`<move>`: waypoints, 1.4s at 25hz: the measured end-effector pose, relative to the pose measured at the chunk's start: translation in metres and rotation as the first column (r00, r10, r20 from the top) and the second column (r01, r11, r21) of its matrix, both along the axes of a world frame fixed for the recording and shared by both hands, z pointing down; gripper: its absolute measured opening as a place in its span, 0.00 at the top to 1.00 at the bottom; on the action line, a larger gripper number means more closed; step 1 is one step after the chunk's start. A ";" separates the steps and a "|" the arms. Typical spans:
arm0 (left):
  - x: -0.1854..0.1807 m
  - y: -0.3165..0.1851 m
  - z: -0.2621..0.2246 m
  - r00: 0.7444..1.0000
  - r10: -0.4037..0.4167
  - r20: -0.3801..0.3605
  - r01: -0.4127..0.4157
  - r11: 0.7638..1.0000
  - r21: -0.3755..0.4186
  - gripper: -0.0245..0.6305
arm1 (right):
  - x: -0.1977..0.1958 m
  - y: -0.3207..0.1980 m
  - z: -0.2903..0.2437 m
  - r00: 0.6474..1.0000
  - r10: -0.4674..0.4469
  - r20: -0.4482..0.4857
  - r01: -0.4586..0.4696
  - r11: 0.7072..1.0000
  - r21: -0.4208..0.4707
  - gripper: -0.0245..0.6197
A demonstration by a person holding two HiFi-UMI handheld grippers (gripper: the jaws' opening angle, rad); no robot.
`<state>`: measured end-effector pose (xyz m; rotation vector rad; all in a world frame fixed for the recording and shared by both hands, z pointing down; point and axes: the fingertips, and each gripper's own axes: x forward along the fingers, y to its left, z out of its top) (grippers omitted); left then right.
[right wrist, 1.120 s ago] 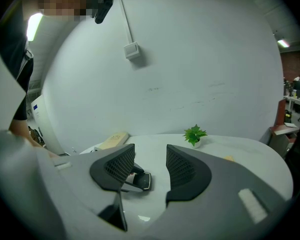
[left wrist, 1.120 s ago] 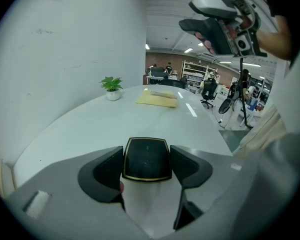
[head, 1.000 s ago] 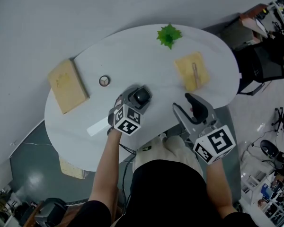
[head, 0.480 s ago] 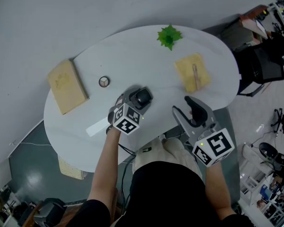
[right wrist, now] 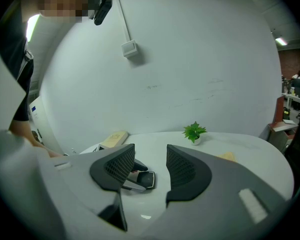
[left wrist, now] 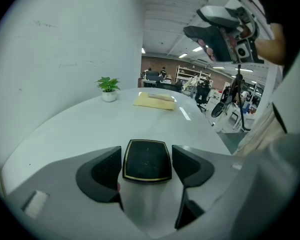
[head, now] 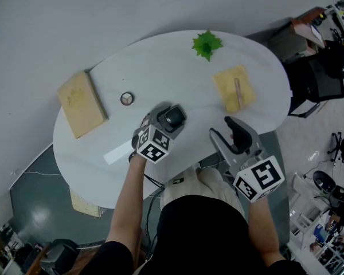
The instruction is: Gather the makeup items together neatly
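One compact [left wrist: 146, 160] flat on table [head: 178, 73], lengthwise between left gripper [left wrist: 147, 155] fingers [left wrist: 102, 171] just opening, right gripper [right wrist: 150, 160] fingers [right wrist: 187, 171] wide, empty

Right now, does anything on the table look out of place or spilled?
Nothing spilled or broken. Items lie scattered: the black compact between the left gripper's jaws, which have just been opening; a small round case apart on its left; a slim stick on the yellow pad.

Black short-sleeved top [head: 200, 231] worn; grey plastic left gripper [head: 171, 114], grey plastic right gripper [head: 223, 128] fitted with black ridged pads [right wrist: 120, 166], black-and-white marker cubes [head: 259, 177].
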<state>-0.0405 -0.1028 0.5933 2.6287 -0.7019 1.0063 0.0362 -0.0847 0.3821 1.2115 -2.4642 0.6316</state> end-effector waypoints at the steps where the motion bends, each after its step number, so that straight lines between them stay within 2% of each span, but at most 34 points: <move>1: 0.000 0.000 -0.001 1.000 -0.001 -0.002 0.001 1.000 0.001 0.48 | 0.000 0.000 0.000 1.000 0.000 0.000 0.000 1.000 0.000 0.68; 9: -0.017 -0.010 -0.022 0.996 -0.085 -0.036 0.087 0.995 0.055 0.47 | -0.009 -0.003 -0.004 1.000 -0.016 -0.001 0.016 1.000 0.009 0.68; 17: -0.060 -0.034 -0.037 0.971 -0.231 -0.053 0.237 0.962 0.138 0.47 | -0.024 -0.011 -0.006 0.999 -0.045 0.002 0.045 0.999 0.019 0.68; 26: -0.111 -0.046 -0.039 0.921 -0.382 -0.079 0.390 0.907 0.161 0.47 | -0.046 -0.013 -0.003 0.995 -0.098 -0.007 0.098 0.995 0.008 0.68; 35: -0.159 -0.064 -0.039 0.832 -0.543 -0.112 0.554 0.810 0.191 0.47 | -0.069 -0.014 0.004 0.989 -0.149 -0.024 0.148 0.989 -0.018 0.68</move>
